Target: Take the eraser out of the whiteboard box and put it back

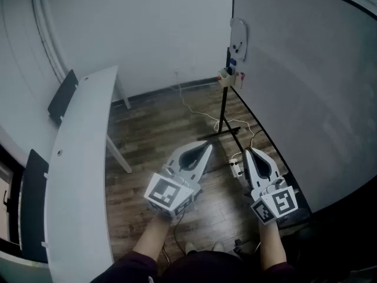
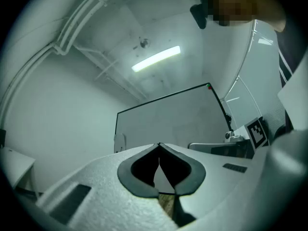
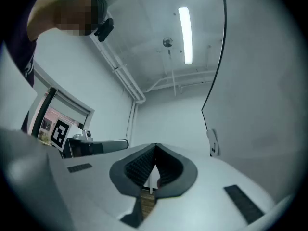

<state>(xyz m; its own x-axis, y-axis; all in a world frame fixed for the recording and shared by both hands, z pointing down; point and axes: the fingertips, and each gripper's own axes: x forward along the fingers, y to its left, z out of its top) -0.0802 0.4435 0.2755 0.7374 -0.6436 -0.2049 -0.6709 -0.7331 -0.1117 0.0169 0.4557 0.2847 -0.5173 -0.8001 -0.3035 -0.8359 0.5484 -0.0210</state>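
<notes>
A small tan box (image 1: 227, 77) hangs at the near corner of the big whiteboard (image 1: 306, 99); small blue and red things poke out of it, and I cannot pick out the eraser. A white oval holder (image 1: 238, 39) sticks to the board above it, and shows also as the holder (image 3: 212, 142) in the right gripper view and the holder (image 2: 119, 142) in the left one. My left gripper (image 1: 206, 147) and right gripper (image 1: 247, 152) hover side by side over the floor, well short of the box. Both are shut and hold nothing: left gripper (image 2: 159, 146), right gripper (image 3: 155, 147).
A long white table (image 1: 82, 158) runs down the left, with dark chairs (image 1: 62, 96) behind it. The whiteboard's black stand (image 1: 224, 108) rises from the wood floor. White cables (image 1: 200, 114) and a power strip (image 1: 235, 168) lie between the grippers and the stand.
</notes>
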